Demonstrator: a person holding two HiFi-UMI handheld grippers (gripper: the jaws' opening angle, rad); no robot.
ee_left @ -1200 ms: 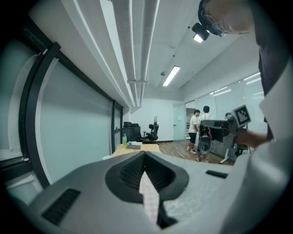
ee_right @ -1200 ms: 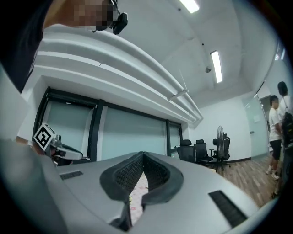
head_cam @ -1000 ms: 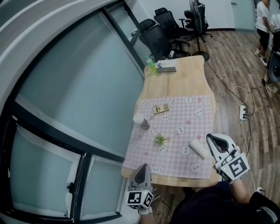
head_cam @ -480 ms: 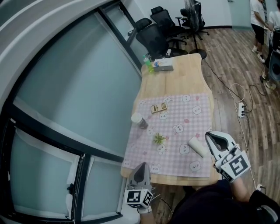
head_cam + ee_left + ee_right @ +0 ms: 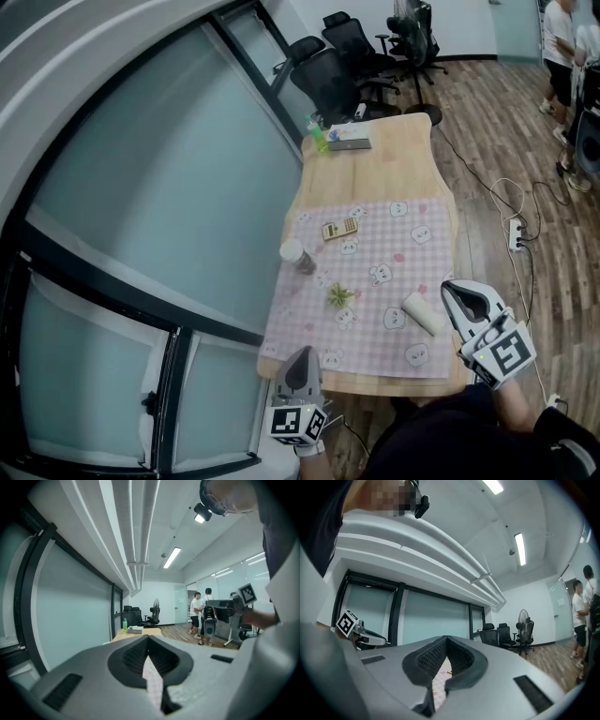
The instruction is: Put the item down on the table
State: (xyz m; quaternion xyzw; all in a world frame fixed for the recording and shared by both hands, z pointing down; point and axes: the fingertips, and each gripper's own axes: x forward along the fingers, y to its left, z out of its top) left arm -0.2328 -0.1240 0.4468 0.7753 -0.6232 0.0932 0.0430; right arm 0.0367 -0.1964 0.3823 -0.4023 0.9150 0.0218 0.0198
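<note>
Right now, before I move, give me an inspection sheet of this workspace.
Surface: wooden table, pink checked cloth over its near half.
Job's things: nothing held; white roll lies on the cloth near the right tongs.
Clutter: calculator, cup, green sprig on the cloth; green bottle and box at the far end.
Grippers: left tongs and right tongs shut, empty, at the near edge.
Cables: power strip and cords on the floor right of the table.
Surroundings: frosted glass wall, office chairs, people.

Head view high above table [image 5: 384,173], facing steeply down, gripper views low, level (chairs [image 5: 330,77] shared)
</note>
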